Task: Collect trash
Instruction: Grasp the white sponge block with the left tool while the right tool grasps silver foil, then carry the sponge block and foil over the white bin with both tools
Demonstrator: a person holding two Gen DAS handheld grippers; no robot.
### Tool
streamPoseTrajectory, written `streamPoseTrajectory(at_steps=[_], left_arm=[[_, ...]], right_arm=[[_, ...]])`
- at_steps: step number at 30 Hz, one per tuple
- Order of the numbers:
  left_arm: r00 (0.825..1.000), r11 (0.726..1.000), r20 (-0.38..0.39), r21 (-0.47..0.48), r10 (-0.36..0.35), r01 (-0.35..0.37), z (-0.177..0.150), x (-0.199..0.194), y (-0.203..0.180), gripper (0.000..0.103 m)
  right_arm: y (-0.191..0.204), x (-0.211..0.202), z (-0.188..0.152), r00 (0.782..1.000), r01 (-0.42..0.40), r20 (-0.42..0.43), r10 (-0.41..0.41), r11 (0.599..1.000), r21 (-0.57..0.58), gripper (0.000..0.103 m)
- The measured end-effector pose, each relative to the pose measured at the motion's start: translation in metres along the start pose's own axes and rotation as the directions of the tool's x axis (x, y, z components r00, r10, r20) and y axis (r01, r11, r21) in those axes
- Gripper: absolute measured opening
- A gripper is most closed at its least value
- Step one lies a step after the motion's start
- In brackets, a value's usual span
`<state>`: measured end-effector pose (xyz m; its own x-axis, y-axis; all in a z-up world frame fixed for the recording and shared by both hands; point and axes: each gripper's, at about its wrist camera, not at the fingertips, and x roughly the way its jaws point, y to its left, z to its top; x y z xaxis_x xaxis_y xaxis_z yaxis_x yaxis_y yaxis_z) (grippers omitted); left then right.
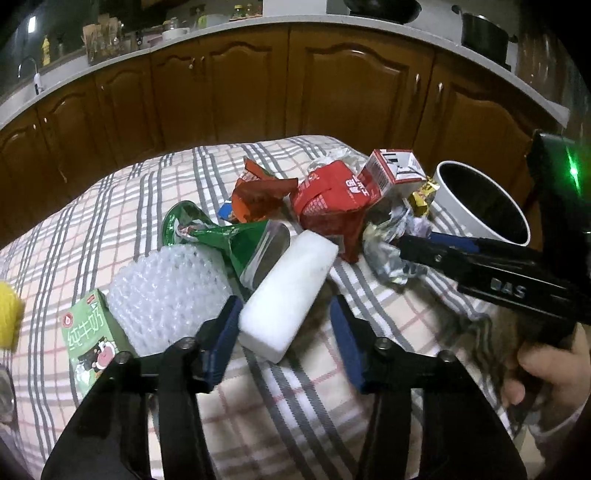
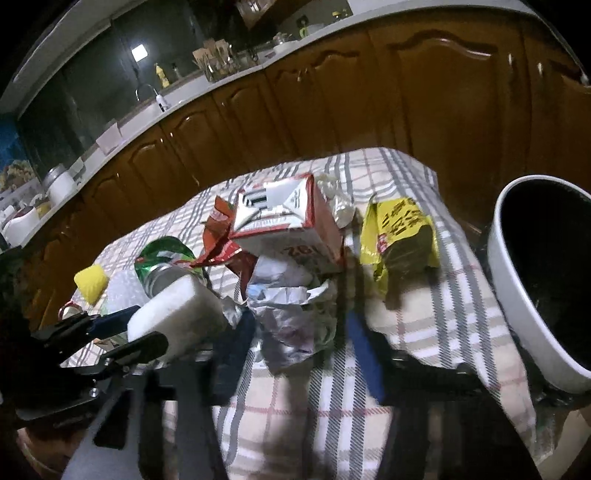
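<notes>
Trash lies piled on a plaid tablecloth [image 1: 122, 206]: a white foam block [image 1: 288, 291], a green foil wrapper [image 1: 221, 232], a bubble-wrap piece [image 1: 166, 291], a green milk carton [image 1: 92, 343], red wrappers [image 1: 332, 203], a red-white carton [image 2: 284, 221], crumpled paper [image 2: 288, 295] and a yellow wrapper [image 2: 399, 236]. My left gripper [image 1: 284, 325] is open, its blue pads on either side of the foam block's near end. My right gripper [image 2: 299, 336] is open around the crumpled paper. The white bin [image 2: 535, 280] stands at the right.
A yellow ball [image 2: 90, 282] lies at the table's left. Brown kitchen cabinets [image 1: 332, 85] and a cluttered white counter [image 1: 218, 22] run behind the table. The right gripper also shows in the left wrist view [image 1: 417, 247], with the hand holding it.
</notes>
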<state>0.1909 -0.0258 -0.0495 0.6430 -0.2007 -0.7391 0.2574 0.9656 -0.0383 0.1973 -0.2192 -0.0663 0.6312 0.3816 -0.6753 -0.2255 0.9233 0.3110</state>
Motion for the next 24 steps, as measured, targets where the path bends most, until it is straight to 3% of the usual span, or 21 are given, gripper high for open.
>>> streamPoseTrajectory(at_steps=[1,6,17,24], left_arm=[[1.0,1.0,-0.002,0.004,0.004,-0.004,-0.001,0.0,0.0,0.036],[1.0,1.0,-0.001,-0.003,-0.008,0.008,-0.003,-0.006,0.002,0.029],[0.994,0.995,0.045,-0.031,-0.098,0.099,-0.003,-0.037,-0.016,0.028],[0.983,0.984,0.066,-0.025,-0.172,0.174,0.001,-0.049,-0.04,0.028]], right_arm=[[0.0,-0.001,-0.001,1.0,-0.001,0.001,0.001,1.0,-0.001,0.03],[0.004,-0.016,-0.005,0.999,-0.005,0.033,0.005,1.0,-0.024,0.019],[-0.001,-0.065,-0.014,0.996,-0.021,0.088,0.023,0.999,-0.025,0.018],[-0.02,-0.095,-0.023,0.992,0.018,0.121,-0.019,1.0,0.01,0.018]])
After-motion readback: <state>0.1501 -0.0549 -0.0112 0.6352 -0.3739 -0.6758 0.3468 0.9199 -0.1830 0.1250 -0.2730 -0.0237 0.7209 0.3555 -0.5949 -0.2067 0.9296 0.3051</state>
